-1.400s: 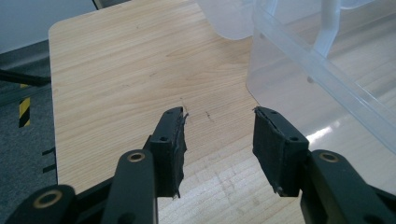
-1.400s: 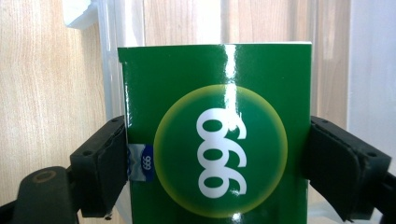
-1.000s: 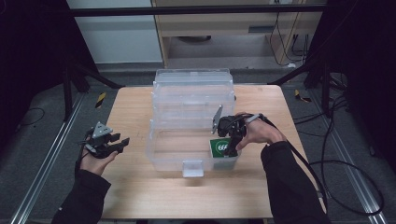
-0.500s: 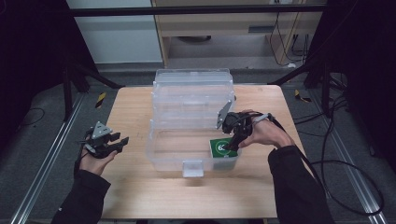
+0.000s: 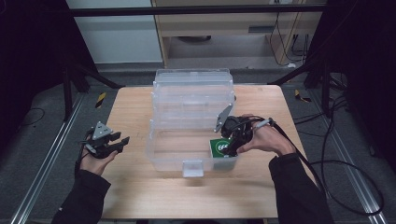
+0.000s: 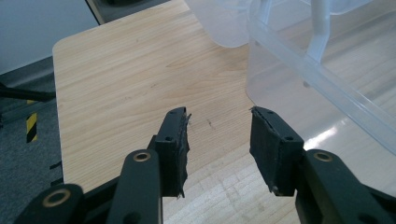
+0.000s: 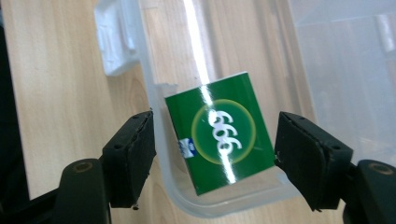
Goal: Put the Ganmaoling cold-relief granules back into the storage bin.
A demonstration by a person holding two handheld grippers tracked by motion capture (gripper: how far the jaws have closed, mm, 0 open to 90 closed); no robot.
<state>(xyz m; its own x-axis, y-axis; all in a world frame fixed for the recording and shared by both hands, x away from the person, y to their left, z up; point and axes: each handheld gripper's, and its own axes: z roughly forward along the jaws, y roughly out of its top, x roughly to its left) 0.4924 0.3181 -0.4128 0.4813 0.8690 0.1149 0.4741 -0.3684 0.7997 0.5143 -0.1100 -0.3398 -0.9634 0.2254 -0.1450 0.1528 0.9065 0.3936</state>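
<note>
A clear plastic box (image 5: 154,144) with its lid raised behind it stands in the middle of the wooden table (image 5: 135,107). A green packet (image 7: 219,140) with a round "666" mark lies in the box's front right corner (image 5: 219,148). My right gripper (image 5: 232,141) hovers just above that packet, open, its jaws spread wider than the packet (image 7: 215,161). My left gripper (image 5: 116,142) rests at the table's left edge, open and empty, pointing at the box (image 6: 218,140).
The box has a white latch (image 5: 193,168) on its front wall. Bare wood lies in front of the box and to its left. A cable (image 5: 322,163) trails from the right gripper off the table's right side.
The right gripper has let go of the green packet, which now lies in the box's corner, and its jaws have spread apart. The left gripper has stayed put.
</note>
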